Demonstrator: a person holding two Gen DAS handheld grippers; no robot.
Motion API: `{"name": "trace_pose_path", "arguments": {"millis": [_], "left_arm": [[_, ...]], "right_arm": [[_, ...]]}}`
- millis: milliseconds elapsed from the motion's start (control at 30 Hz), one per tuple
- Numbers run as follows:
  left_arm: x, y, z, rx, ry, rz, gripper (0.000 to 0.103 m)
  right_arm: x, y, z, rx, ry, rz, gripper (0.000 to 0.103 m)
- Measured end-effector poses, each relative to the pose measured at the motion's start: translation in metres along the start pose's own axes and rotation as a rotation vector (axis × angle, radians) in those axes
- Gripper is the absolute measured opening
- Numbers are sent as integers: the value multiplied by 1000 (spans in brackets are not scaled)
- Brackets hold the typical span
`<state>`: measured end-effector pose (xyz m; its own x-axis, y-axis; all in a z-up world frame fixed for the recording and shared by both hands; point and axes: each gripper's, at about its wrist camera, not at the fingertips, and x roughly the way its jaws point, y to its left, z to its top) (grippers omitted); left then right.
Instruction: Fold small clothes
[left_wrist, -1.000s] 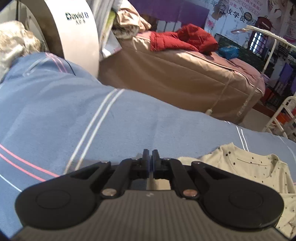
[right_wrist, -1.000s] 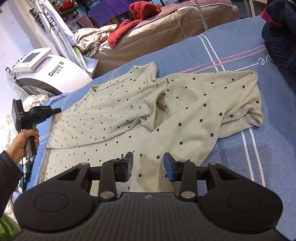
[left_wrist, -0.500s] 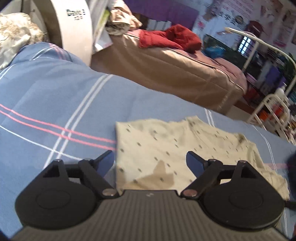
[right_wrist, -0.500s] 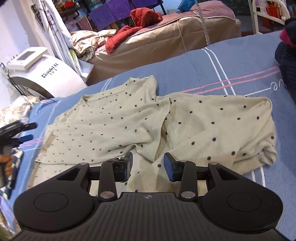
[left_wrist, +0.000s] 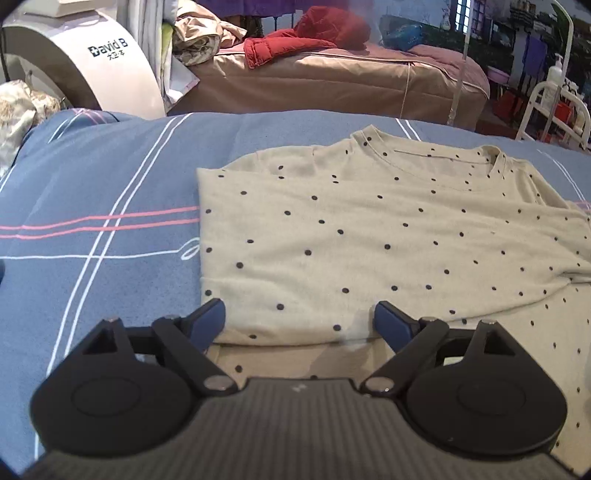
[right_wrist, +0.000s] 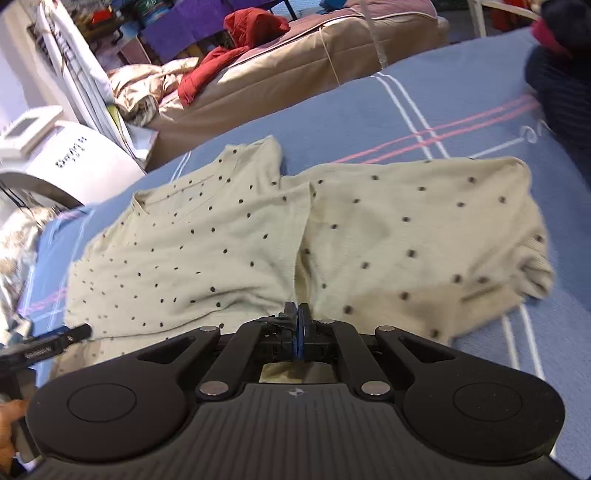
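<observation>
A beige shirt with black dots (left_wrist: 369, 236) lies on the blue striped bed cover (left_wrist: 92, 258). Its left side is folded over, with a straight edge on the left. My left gripper (left_wrist: 299, 321) is open wide over the near edge of that folded layer. In the right wrist view the shirt (right_wrist: 229, 240) spreads left, with a rumpled part (right_wrist: 424, 236) to the right. My right gripper (right_wrist: 297, 321) is shut, its tips at the shirt's near edge by the central crease; whether it pinches cloth I cannot tell. The left gripper's tip (right_wrist: 55, 341) shows at lower left.
A brown covered bed (left_wrist: 332, 85) with a red jacket (left_wrist: 306, 40) stands behind. A white machine (left_wrist: 85, 66) is at far left. Dark clothes (right_wrist: 561, 96) lie at the right of the bed cover. A white rack (left_wrist: 554, 110) is at far right.
My left gripper opened wide and moved over the shirt's folded left side. My right gripper closed at the shirt's near edge and moved closer to the cloth.
</observation>
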<state>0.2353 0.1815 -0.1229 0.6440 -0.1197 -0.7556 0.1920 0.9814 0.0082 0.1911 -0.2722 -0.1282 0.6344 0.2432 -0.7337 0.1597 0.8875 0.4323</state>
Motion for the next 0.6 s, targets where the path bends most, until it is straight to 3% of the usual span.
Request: {"name": "trace_pose_path", "arguments": {"millis": [200, 267, 333, 400, 500, 600], "left_arm": [[5, 0, 3, 39, 32, 3, 93], [10, -6, 4, 65, 47, 13, 99], [8, -13, 6, 87, 69, 28, 100], [-1, -18, 5, 81, 84, 20, 100], [-30, -32, -2, 28, 52, -118, 100], [-57, -65, -13, 1, 14, -364, 100]], "right_arm": [[-9, -14, -5, 3, 61, 27, 1], [-11, -18, -4, 37, 40, 45, 21], [-22, -19, -4, 59, 3, 53, 27], [-39, -17, -6, 22, -48, 20, 45], [-62, -19, -18, -38, -93, -17, 75], [-80, -30, -39, -80, -90, -16, 75]]}}
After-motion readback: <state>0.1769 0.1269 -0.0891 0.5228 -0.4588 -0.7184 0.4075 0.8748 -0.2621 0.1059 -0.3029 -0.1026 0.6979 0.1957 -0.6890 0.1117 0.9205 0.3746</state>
